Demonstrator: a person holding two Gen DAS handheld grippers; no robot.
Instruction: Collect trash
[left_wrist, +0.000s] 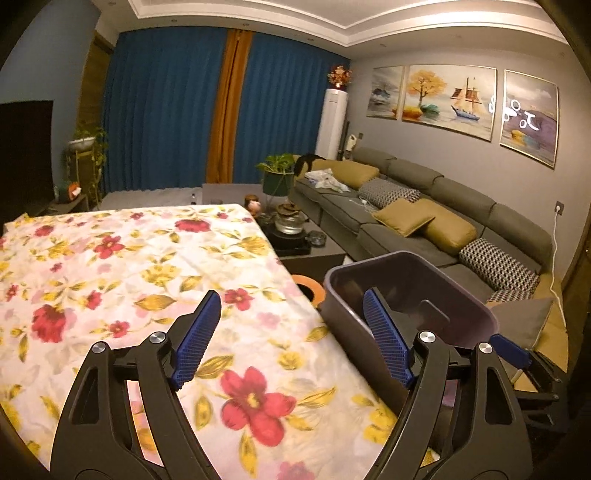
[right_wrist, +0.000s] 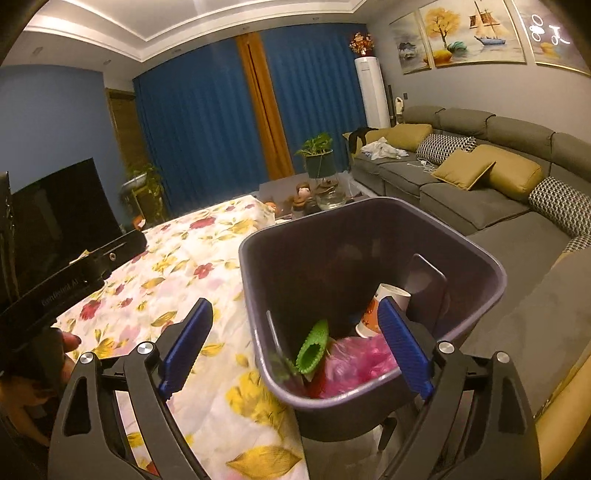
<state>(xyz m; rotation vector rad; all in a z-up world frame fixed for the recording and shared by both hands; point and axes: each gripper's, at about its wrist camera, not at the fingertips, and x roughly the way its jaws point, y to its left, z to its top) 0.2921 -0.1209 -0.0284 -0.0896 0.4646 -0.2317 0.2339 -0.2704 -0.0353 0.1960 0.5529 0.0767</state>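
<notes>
A dark purple trash bin (right_wrist: 373, 236) stands beside the table's right edge. Inside lie a green ridged piece (right_wrist: 314, 347), a pink plastic bag (right_wrist: 354, 362) and a paper cup (right_wrist: 388, 299). My right gripper (right_wrist: 295, 347) is open and empty, its jaws spread wide over the bin's near rim. My left gripper (left_wrist: 291, 339) is open and empty above the table's right edge, with the bin (left_wrist: 406, 280) just to its right. The other tool's blue finger (left_wrist: 511, 349) shows beyond the bin in the left wrist view. No trash shows on the cloth.
A floral tablecloth (left_wrist: 129, 277) covers the table. A grey sofa (left_wrist: 424, 210) with cushions runs along the right wall. A low coffee table (left_wrist: 295, 236) with a glass teapot and a plant stands behind. A dark TV (right_wrist: 62, 214) is at left.
</notes>
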